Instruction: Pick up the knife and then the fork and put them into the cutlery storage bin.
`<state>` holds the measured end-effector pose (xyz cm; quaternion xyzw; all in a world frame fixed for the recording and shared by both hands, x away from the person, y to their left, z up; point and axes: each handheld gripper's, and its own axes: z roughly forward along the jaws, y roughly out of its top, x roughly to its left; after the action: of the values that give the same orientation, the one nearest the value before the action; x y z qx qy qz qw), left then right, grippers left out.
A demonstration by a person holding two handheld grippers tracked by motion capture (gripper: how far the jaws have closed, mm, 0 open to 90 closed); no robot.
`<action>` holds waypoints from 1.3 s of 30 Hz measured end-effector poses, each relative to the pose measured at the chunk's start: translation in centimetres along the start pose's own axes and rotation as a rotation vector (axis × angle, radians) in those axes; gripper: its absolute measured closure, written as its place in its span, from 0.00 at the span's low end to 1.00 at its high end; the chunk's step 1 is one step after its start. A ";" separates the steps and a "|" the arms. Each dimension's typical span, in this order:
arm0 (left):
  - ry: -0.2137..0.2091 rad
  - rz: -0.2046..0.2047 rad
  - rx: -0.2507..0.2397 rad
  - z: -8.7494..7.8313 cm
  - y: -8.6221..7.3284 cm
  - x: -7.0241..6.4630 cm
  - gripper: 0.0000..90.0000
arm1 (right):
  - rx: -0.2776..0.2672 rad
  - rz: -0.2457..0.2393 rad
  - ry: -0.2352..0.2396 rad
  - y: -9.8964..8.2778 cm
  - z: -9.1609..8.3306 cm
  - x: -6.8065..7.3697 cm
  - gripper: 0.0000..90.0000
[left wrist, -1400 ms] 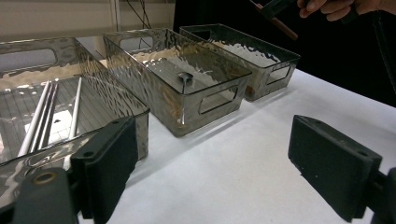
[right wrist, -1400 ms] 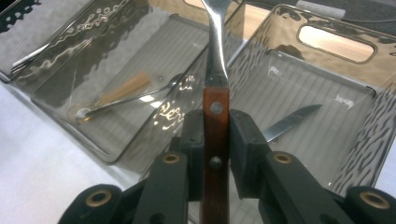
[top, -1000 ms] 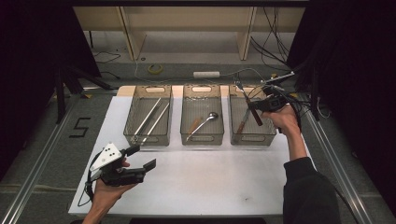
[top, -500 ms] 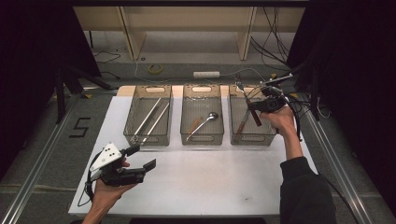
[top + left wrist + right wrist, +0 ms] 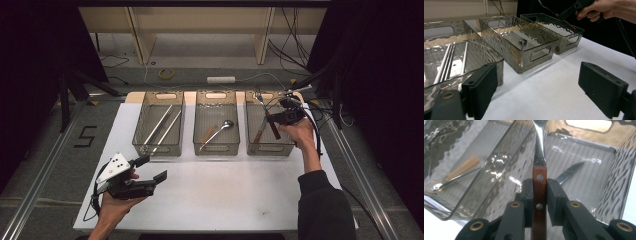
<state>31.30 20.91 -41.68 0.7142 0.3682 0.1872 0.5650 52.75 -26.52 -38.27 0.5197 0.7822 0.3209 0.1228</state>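
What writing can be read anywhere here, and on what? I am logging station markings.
"5": a black numeral marked on the grey floor left of the white table.
No other words, labels or brands can be read; the three clear bins and the cutlery carry none that show.

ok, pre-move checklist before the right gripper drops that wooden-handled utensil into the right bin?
1. Grip: right gripper is shut on the wooden-handled utensil, handle centred between the pads: ok.
2. Position: utensil is over the right bin: ok.
3. Landing spot: a knife lies on the bin floor, with bare floor beside it: ok.
4. Utensil type, fork or other: head is out of frame: cannot tell.
5. Left gripper is open, empty and away from the bins: ok.
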 end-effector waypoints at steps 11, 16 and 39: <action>-0.001 0.002 0.001 0.1 0.0 0.0 0.17 | 0.040 0.000 -0.031 -0.7 1.3 0.2 0.86; -0.001 0.000 0.000 0.0 0.0 0.0 0.17 | 0.060 -0.002 -0.036 -1.0 1.9 0.3 0.86; -0.002 0.001 0.003 0.0 0.0 0.0 0.17 | 0.067 -0.019 0.020 -1.0 1.7 0.6 0.66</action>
<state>31.30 20.86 -41.68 0.7153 0.3675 0.1861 0.5645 52.66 -25.61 -40.07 0.5127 0.7987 0.2984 0.1008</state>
